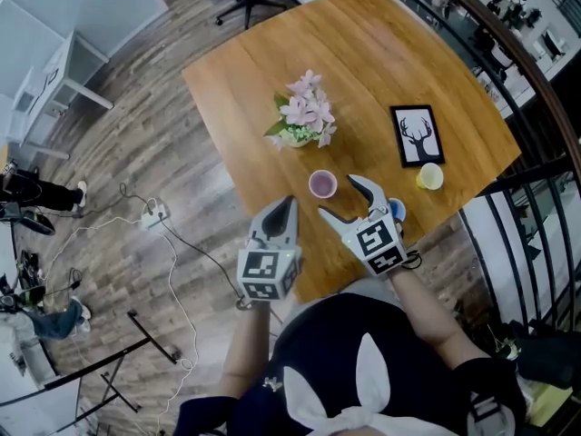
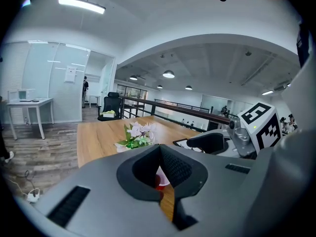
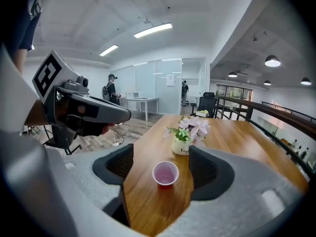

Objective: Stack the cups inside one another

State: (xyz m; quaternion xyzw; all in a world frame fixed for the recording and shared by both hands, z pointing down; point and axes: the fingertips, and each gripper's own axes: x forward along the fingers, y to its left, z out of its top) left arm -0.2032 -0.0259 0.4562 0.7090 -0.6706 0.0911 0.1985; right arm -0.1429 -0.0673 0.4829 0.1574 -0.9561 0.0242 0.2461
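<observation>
A red cup (image 1: 322, 184) with a pale inside stands upright on the wooden table (image 1: 381, 71), near its front edge. My right gripper (image 1: 341, 198) is open just behind it, and the red cup (image 3: 165, 174) shows a little ahead of the wide gap of that gripper (image 3: 161, 155), touching neither jaw. A yellow cup (image 1: 430, 177) stands further right. A blue cup (image 1: 398, 213) peeks out from behind the right gripper. My left gripper (image 1: 283, 209) hovers to the left of the red cup, at the table's edge. Its jaws (image 2: 159, 147) meet at the tips with nothing in them, and the red cup (image 2: 159, 179) shows below them.
A pot of pink flowers (image 1: 304, 116) stands behind the red cup. A framed deer picture (image 1: 418, 136) lies to the right, near the yellow cup. A dark railing (image 1: 536, 80) runs past the table's right side. Cables (image 1: 172, 239) lie on the floor at the left.
</observation>
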